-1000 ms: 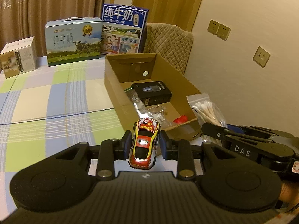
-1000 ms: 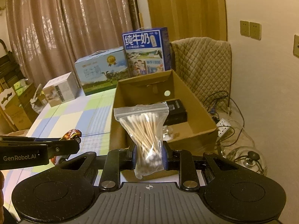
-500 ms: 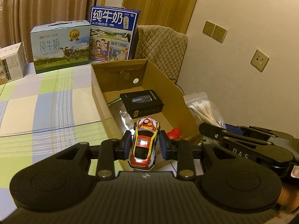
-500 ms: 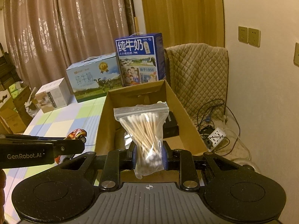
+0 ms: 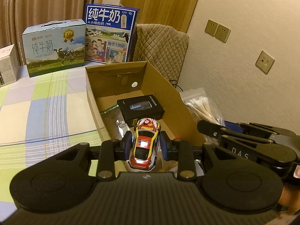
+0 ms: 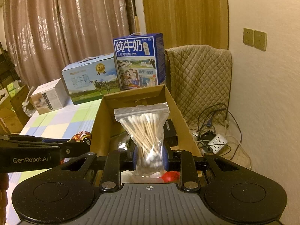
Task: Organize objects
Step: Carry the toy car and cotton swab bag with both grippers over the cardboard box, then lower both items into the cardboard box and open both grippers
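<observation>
Left wrist view: left gripper [image 5: 144, 145] is clamped on the toy car [image 5: 145, 142], hanging over the near end of the cardboard box [image 5: 176, 101], where a black carton [image 5: 140, 110] already lies at 12 o'clock; car not dropped yet, hood lettering unreadable. Right wrist view: right gripper [image 6: 149, 154] pinches the bag of cotton swabs [image 6: 145, 131] above the same box, also still to release; milk case [image 6: 139, 61] at 12 o'clock reads "纯牛奶", the other tool reads "GenRobot.AI".

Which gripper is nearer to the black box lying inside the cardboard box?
Left, as far as I can judge. The left gripper, holding the toy car, hangs just before the black box; the right gripper sits slightly farther back.
</observation>
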### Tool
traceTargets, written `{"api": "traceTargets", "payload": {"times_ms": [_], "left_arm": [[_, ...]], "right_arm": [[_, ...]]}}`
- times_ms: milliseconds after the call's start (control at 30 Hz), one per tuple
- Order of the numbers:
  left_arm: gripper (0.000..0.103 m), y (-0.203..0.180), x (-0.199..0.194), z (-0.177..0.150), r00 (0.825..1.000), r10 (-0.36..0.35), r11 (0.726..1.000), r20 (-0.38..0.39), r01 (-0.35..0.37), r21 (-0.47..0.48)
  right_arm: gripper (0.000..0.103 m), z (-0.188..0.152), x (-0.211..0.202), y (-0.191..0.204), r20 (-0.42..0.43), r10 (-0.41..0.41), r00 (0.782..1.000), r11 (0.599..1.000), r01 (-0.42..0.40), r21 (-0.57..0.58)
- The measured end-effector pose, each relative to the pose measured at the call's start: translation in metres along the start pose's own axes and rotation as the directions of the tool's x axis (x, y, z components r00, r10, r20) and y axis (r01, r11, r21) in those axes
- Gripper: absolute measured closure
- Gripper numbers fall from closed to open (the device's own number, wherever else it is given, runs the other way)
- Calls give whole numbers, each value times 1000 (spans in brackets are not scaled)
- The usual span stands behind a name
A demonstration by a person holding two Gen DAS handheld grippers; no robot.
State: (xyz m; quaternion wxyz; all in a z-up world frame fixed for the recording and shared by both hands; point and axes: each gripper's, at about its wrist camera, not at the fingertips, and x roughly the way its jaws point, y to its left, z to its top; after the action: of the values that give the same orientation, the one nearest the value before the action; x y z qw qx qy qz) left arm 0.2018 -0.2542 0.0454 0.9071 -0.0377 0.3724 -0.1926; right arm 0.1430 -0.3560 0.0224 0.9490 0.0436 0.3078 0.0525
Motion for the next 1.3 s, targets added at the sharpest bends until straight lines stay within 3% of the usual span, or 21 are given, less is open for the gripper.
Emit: {"api": "traceTargets", "payload": {"times_ms": [533, 600, 633, 667, 1300], "left_arm": [[77, 2, 37, 18, 1000, 4, 1000, -16, -4, 1], [68, 3, 40, 20, 1000, 7, 1000, -4, -7, -2], [58, 4, 41, 21, 1000, 17, 1000, 0, -17, -8], [57, 5, 41, 21, 1000, 20, 1000, 5, -20, -12], [57, 14, 20, 1, 998, 63, 998, -19, -63, -25]], "right_arm": [[80, 7, 24, -17, -11, -4, 1000, 1000, 4, 18], [80, 7, 23, -18, -11, -4, 1000, 1000, 5, 23], [80, 7, 23, -19, -11, -5, 1000, 1000, 5, 25], [80, 6, 22, -19, -11, -6, 1000, 1000, 6, 26], [80, 9, 7, -7, 5, 12, 1000, 1000, -12, 25]]}}
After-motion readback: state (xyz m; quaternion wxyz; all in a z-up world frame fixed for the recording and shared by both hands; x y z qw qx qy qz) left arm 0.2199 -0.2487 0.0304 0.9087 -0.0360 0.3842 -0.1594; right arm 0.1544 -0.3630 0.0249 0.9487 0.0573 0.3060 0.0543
